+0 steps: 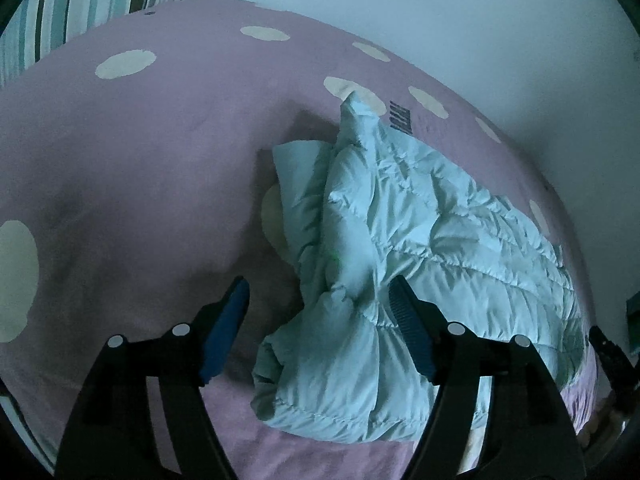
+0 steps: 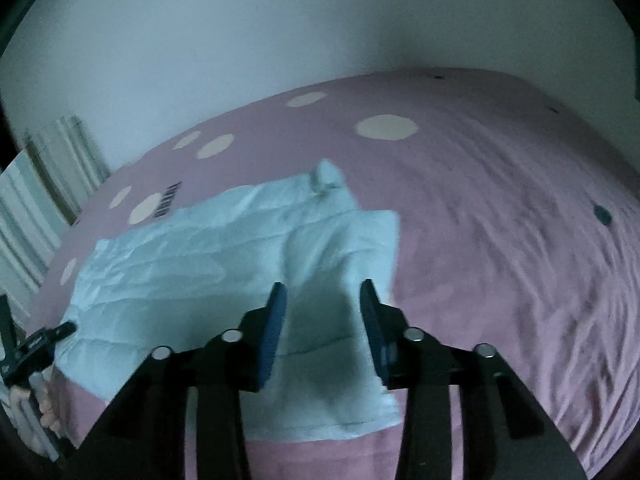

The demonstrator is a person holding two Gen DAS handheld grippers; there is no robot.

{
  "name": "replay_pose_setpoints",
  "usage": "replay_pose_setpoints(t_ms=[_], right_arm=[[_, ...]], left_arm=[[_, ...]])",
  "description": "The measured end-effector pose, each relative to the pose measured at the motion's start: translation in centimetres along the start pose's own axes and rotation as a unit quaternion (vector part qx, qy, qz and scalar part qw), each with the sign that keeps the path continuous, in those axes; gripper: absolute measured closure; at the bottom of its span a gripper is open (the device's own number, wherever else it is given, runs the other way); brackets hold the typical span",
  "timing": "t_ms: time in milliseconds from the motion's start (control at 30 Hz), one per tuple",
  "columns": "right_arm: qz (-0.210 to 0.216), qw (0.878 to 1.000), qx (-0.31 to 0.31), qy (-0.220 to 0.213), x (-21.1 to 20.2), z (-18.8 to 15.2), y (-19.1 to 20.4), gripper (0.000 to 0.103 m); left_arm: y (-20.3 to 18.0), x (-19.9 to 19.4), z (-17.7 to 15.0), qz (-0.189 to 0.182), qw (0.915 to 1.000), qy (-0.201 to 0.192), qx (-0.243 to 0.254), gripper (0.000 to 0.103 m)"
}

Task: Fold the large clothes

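Bed (image 1: 140, 168), pink dotted cover, against a pale wall: broad flat surface suited to folding. Puffer jacket (image 1: 420, 232), pale blue, quilted, lies bunched near the bed's near edge, partly folded. Left gripper (image 1: 318, 300): fingers spread wide, empty, hovering over jacket's hem. Right gripper (image 2: 322, 300): fingers apart, straddling a jacket fold; contact unclear.
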State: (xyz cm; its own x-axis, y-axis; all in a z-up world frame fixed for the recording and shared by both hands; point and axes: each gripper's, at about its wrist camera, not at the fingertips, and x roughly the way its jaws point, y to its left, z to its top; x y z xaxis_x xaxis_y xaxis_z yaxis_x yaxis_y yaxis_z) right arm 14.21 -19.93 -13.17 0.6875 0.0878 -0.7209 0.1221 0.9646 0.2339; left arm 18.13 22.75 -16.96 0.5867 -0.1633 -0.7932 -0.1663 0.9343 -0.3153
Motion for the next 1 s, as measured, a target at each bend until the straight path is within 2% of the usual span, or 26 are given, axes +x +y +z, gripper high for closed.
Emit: replay_pose_setpoints(t_ms=[133, 467, 567, 733, 1000], right_arm=[[0.029, 0.999, -0.028, 0.025, 1.7, -0.8, 3.0, 0.074], [0.084, 0.990, -0.107, 0.040, 4.9, -0.5, 13.1, 0.074], [0.082, 0.989, -0.116, 0.036, 5.6, 0.0, 14.8, 0.074], [0.072, 0.990, -0.111, 0.048, 6.8, -0.3, 15.4, 0.074], [0.035, 0.988, -0.131, 0.079, 10.8, -2.8, 15.8, 0.075]], left_arm=[[-0.3, 0.2, -0.1, 0.003, 0.9999, 0.002, 0.011, 0.030], [-0.1, 0.3, 0.2, 0.010, 0.9999, 0.003, 0.012, 0.030], [0.1, 0.2, 0.4, 0.009, 0.9999, 0.002, 0.011, 0.030], [0.2, 0.5, 0.7, 0.007, 0.9999, 0.004, 0.012, 0.030], [-0.8, 1.9, 1.3, -0.002, 0.9997, 0.018, 0.019, 0.030]])
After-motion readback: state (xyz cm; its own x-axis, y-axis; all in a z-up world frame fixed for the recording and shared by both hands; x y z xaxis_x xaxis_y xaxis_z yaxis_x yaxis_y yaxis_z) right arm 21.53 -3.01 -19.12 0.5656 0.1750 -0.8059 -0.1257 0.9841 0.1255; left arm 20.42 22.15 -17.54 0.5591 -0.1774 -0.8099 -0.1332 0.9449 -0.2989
